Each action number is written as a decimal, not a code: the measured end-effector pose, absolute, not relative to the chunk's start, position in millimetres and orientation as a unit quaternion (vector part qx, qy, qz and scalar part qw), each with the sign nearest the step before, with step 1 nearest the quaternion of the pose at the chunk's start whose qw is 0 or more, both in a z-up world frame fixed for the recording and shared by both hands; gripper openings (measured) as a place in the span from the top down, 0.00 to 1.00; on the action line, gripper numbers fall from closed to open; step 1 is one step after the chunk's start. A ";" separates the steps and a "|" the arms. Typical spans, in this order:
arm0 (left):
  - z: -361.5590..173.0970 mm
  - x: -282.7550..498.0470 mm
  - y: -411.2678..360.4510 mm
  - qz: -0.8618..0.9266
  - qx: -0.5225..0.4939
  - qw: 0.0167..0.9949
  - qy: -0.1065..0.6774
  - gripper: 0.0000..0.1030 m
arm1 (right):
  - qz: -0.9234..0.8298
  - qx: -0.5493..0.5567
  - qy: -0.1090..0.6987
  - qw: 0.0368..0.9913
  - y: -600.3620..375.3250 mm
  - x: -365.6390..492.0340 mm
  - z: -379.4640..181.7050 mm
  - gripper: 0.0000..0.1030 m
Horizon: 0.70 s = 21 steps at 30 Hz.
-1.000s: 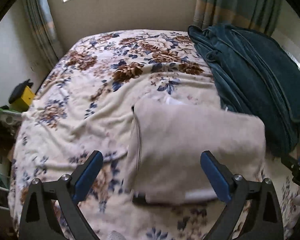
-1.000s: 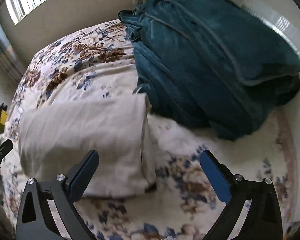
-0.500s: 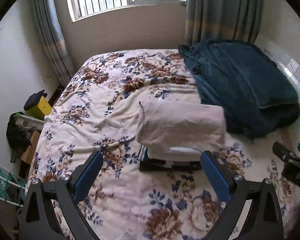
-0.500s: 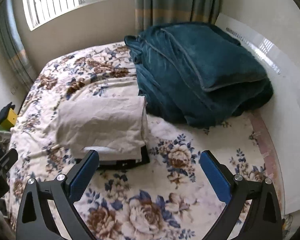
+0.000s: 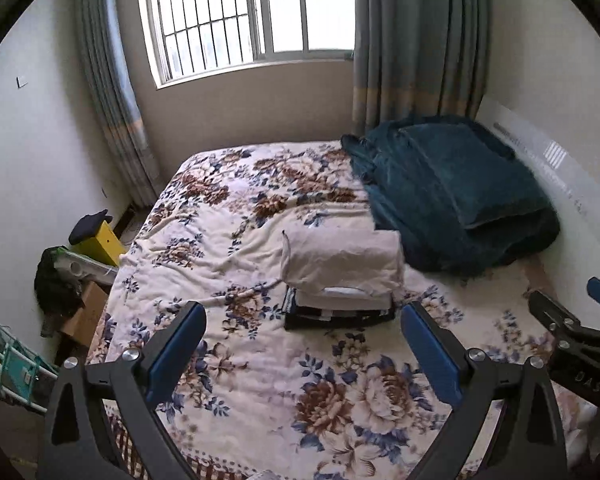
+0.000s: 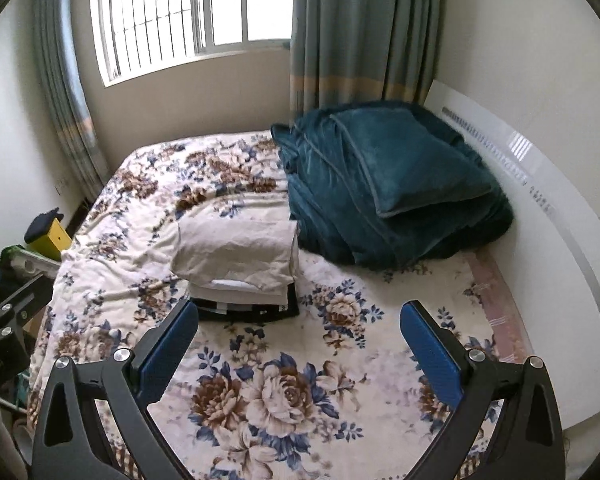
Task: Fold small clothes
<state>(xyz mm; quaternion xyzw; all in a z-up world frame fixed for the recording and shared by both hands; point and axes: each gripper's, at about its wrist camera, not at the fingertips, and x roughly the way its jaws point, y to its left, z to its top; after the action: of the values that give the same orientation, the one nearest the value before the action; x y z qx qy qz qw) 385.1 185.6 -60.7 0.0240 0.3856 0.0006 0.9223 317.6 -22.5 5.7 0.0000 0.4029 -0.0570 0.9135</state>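
- Beside the bed's left edge, a yellow box (image 5: 96, 240) sits on clutter.
- Left hand-held gripper (image 5: 304, 354): jaws apart, empty, now pulled well back from the cloth it hung over a second ago.
- Mid-bed (image 5: 228, 380), the folded beige garment (image 5: 342, 260) lies atop a stack (image 5: 338, 312) of folded clothes; this fold looks finished.
- Right hand-held gripper (image 6: 298, 350): jaws apart, empty, likewise withdrawn.
- Far right, a teal blanket (image 6: 384, 184) lies heaped, just beside the stack.
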 end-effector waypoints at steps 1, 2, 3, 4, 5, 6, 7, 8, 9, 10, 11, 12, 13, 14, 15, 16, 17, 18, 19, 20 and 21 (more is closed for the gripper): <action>-54.7 378.7 186.1 0.006 0.026 0.924 0.382 0.03 | -0.055 -0.002 0.396 0.917 -22.6 306.4 16.3 0.00; -47.7 370.6 186.1 0.005 0.023 0.925 0.379 0.03 | -0.055 -0.003 0.390 0.919 -23.6 297.9 25.0 0.00; -44.6 366.7 186.4 0.006 0.022 0.926 0.377 0.03 | -0.056 -0.003 0.385 0.921 -24.6 291.9 32.5 0.00; -39.8 360.8 186.8 0.011 0.023 0.928 0.373 0.03 | -0.055 -0.006 0.379 0.924 -24.7 283.4 41.6 0.00; -35.2 355.4 187.8 0.010 0.018 0.929 0.369 0.03 | -0.053 -0.008 0.374 0.926 -24.9 276.9 50.2 0.00; -31.9 351.0 188.3 0.010 0.014 0.930 0.367 0.03 | -0.052 -0.009 0.368 0.928 -25.7 268.9 59.1 0.00; -27.7 345.9 188.4 0.013 0.012 0.931 0.364 0.03 | -0.050 -0.008 0.365 0.930 -26.3 264.2 66.7 0.00; -26.0 340.7 187.6 0.013 0.011 0.932 0.362 0.03 | -0.047 -0.010 0.362 0.931 -26.9 258.1 75.4 0.00; -23.7 336.3 187.1 0.013 0.009 0.933 0.361 0.03 | -0.045 -0.011 0.361 0.932 -27.1 253.8 80.0 0.00; -21.1 331.6 187.1 0.014 0.006 0.933 0.359 0.03 | -0.044 -0.010 0.355 0.934 -28.1 245.5 88.3 0.00; -18.3 326.5 186.8 0.012 0.002 0.934 0.358 0.03 | -0.043 -0.010 0.353 0.935 -28.4 241.9 92.4 0.00; -16.1 322.3 186.8 0.012 -0.001 0.934 0.357 0.03 | -0.042 -0.012 0.351 0.935 -28.8 237.9 97.2 0.00; -13.1 316.2 185.7 0.016 -0.003 0.935 0.355 0.03 | -0.041 -0.012 0.350 0.936 -29.3 233.7 101.1 0.00; -11.7 312.6 185.1 0.015 -0.003 0.935 0.354 0.03 | -0.040 -0.008 0.350 0.936 -30.6 229.8 105.3 0.00; -9.4 308.4 183.8 0.016 -0.003 0.935 0.354 0.03 | -0.038 -0.007 0.349 0.936 -31.7 225.9 107.8 0.00; -8.2 305.4 183.8 0.016 -0.004 0.935 0.354 0.03 | -0.037 -0.009 0.349 0.937 -31.9 219.8 112.2 0.00; -7.0 301.8 183.7 0.015 -0.006 0.935 0.354 0.03 | -0.035 -0.010 0.348 0.937 -32.5 217.5 114.3 0.00; -6.1 298.7 184.0 0.015 -0.007 0.935 0.355 0.03 | -0.034 -0.010 0.347 0.937 -32.8 215.4 115.7 0.00; -4.9 296.4 184.3 0.016 -0.007 0.935 0.354 0.03 | -0.031 -0.011 0.347 0.937 -32.9 210.7 118.9 0.00; -3.8 294.3 184.0 0.017 -0.006 0.935 0.354 0.03 | -0.029 -0.011 0.347 0.937 -33.2 209.7 118.5 0.00; -3.3 292.6 184.0 0.018 -0.006 0.935 0.354 0.03 | -0.026 -0.011 0.347 0.937 -32.8 206.4 120.4 0.00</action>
<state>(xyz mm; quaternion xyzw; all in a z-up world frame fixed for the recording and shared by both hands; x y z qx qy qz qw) 292.6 184.0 -3.3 -0.0059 0.3539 0.0177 0.9351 206.4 -32.8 120.4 -0.0108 0.3473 -0.0264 0.9373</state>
